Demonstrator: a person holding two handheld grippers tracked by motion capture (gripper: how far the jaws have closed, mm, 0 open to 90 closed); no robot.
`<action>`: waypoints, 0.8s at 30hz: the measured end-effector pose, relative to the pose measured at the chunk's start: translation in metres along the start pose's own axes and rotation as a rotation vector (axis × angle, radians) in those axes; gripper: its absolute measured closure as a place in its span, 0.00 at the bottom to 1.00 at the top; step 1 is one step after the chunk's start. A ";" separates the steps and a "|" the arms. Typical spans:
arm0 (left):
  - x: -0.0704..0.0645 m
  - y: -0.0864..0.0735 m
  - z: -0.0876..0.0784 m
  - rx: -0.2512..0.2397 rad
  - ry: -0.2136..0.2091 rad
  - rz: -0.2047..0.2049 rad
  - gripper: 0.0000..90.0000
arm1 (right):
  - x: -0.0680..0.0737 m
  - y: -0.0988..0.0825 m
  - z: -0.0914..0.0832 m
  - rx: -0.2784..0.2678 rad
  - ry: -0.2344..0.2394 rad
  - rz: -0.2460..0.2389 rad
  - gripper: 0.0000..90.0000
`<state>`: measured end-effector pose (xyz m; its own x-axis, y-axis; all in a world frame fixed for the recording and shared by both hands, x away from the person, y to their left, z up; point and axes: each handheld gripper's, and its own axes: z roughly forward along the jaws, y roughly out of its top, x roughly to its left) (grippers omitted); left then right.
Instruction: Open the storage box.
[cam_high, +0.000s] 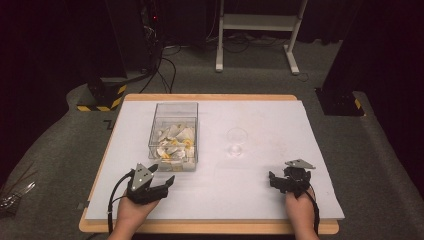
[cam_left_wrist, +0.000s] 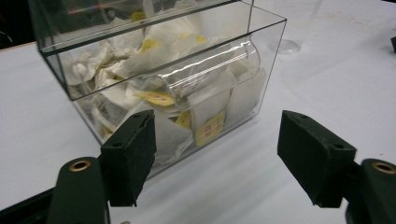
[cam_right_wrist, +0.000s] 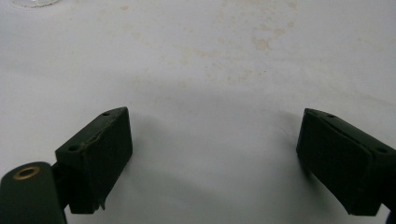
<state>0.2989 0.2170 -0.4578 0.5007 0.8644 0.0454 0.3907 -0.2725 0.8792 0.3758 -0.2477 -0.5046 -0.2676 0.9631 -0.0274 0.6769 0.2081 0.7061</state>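
The left tongs (cam_left_wrist: 217, 158), matte black blocks with foam-like pads, stand released, nothing between them, just short of the clear box (cam_left_wrist: 159, 70). That box, hard-edged and glossy, sits left of centre on the white worktop (cam_high: 260, 190), packed with crumpled white sachets (cam_left_wrist: 205, 100) bearing yellow labels. The right tongs (cam_right_wrist: 212, 158), also released, hover over faint tan stains (cam_right_wrist: 261, 42) that are hardly visible in the high view, which shows a clear glass (cam_high: 236, 141).

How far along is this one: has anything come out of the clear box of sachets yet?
Nothing looks done: the white and yellow sachets all lie inside the clear box, and the clear glass beside it looks empty. In hand: the left tool faces the box's near wall with jaws open and nothing between them. The right tool rests open over bare white table. Any reach into the box is still left.
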 end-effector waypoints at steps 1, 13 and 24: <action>0.001 0.000 -0.002 0.000 0.005 -0.002 0.32 | 0.000 0.000 0.000 0.000 0.000 0.001 0.12; 0.013 0.004 -0.016 -0.035 0.037 -0.034 0.37 | 0.000 0.000 0.000 0.000 0.001 0.002 0.12; 0.036 0.010 -0.022 -0.089 0.072 -0.092 0.54 | 0.000 0.000 0.000 0.000 0.000 0.001 0.12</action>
<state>0.3038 0.2548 -0.4367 0.4077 0.9131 -0.0065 0.3606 -0.1544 0.9198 0.3757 -0.2476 -0.5046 -0.2669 0.9633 -0.0269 0.6771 0.2074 0.7060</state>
